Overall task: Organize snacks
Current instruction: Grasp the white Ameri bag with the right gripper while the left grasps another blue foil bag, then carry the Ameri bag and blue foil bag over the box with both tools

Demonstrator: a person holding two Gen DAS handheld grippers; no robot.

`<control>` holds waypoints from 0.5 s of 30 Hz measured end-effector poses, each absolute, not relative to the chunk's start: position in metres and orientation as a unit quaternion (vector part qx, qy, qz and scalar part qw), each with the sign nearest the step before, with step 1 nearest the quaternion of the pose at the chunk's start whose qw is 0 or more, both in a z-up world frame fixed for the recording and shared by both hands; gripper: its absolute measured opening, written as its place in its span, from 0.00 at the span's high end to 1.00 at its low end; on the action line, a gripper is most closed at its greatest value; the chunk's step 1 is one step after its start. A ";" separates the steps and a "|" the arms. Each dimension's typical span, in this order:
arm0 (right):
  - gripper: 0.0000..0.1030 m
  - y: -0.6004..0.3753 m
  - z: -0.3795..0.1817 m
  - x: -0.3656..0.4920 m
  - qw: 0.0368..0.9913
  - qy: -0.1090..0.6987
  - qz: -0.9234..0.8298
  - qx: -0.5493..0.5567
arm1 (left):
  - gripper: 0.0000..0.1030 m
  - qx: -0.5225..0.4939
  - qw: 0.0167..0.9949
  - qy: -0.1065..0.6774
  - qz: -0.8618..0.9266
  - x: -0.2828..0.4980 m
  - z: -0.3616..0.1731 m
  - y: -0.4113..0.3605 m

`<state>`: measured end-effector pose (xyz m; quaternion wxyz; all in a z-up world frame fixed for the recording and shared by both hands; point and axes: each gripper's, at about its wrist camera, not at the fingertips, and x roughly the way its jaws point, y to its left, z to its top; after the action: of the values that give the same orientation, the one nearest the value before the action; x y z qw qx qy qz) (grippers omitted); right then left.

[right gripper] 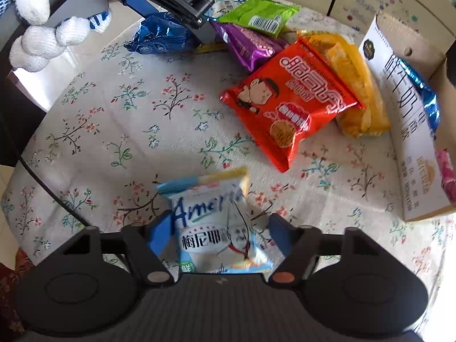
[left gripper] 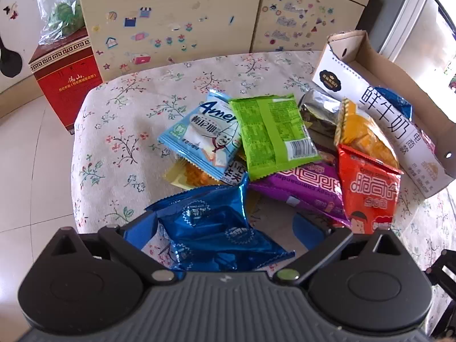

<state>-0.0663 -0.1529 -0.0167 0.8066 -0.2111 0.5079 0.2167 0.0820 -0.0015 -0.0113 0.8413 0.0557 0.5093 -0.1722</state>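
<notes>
In the right wrist view my right gripper (right gripper: 219,225) has a light blue snack packet (right gripper: 216,225) between its fingers. The packet is blurred; the left pad touches its edge and a thin gap shows at the right pad. My left gripper (left gripper: 223,225) stands wide around a dark blue foil packet (left gripper: 211,225), and its right pad is clear of the packet. The pile beyond holds another light blue packet (left gripper: 205,136) and green (left gripper: 270,131), purple (left gripper: 302,188), red (left gripper: 367,193) and yellow (left gripper: 364,134) packets. The right wrist view shows the left gripper (right gripper: 171,17) over the dark blue packet (right gripper: 159,37).
An open white cardboard box (left gripper: 384,119) lies at the table's right edge, with a blue packet (left gripper: 396,102) and a pink one (right gripper: 446,171) inside. A red carton (left gripper: 62,85) and a stickered cabinet (left gripper: 176,14) stand behind. A white-gloved hand (right gripper: 42,37) holds the left gripper. The floral tablecloth (right gripper: 114,128) covers the table.
</notes>
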 end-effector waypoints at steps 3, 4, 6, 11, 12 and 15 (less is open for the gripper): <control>0.44 -0.155 -0.013 -0.063 0.815 0.502 0.208 -0.203 | 0.02 0.076 0.836 0.519 -0.163 0.083 -0.022 -0.007; 0.45 -0.156 -0.013 -0.061 0.818 0.502 0.204 -0.194 | 0.02 0.080 0.834 0.523 -0.159 0.084 -0.026 -0.007; 0.45 -0.159 -0.010 -0.057 0.823 0.501 0.196 -0.182 | 0.02 0.080 0.832 0.527 -0.151 0.084 -0.031 -0.009; 0.45 -0.170 0.004 -0.050 0.841 0.493 0.172 -0.139 | 0.10 0.090 0.833 0.526 -0.147 0.080 -0.035 -0.014; 0.45 -0.173 0.006 -0.048 0.845 0.492 0.166 -0.128 | 0.13 0.094 0.834 0.524 -0.147 0.079 -0.035 -0.015; 0.45 -0.178 0.010 -0.039 0.853 0.490 0.146 -0.100 | 0.17 0.099 0.839 0.515 -0.147 0.076 -0.034 -0.016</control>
<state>-0.0394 -0.1778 0.0102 0.8534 -0.1001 0.4903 0.1458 0.0763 -0.0165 -0.0344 0.8388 0.0995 0.5146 -0.1471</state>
